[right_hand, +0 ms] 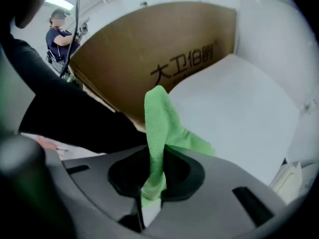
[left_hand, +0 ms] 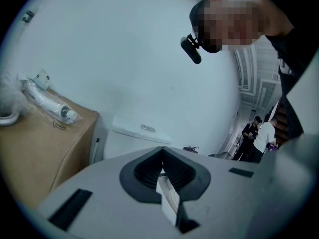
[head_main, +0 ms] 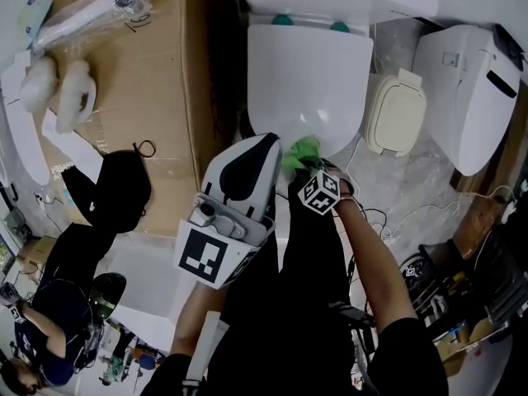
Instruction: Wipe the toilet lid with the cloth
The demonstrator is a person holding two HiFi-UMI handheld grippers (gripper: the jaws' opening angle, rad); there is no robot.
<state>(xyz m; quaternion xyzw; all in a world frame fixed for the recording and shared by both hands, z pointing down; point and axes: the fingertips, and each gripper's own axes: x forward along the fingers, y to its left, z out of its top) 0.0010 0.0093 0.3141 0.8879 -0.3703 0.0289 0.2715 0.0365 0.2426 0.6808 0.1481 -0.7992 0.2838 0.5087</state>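
You have one green cloth (right_hand: 162, 133), and your right gripper (right_hand: 149, 185) is clenched on it: a fold stands up from between the jaws and the rest spills out to the side. In the head view the cloth (head_main: 302, 153) sits at the front edge of the toilet lid (head_main: 309, 81), which is down; whether it presses on the lid cannot be told. Your left gripper (head_main: 266, 143) hangs just beside it, over the same front edge. Its jaws are together with nothing between them (left_hand: 162, 176).

The lid is plain white, with two teal caps (head_main: 282, 20) at its hinge. A cream-coloured seat cover (head_main: 396, 110) lies right of the toilet, then a second white toilet unit (head_main: 470, 89). On the left is one cardboard box (head_main: 157, 81) with plastic-wrapped fittings (head_main: 91, 11) on top.

The floor (head_main: 412, 188) is grey and marbled, and the wall (left_hand: 124, 59) is white. Two people (left_hand: 259, 133) stand far off in a corridor.
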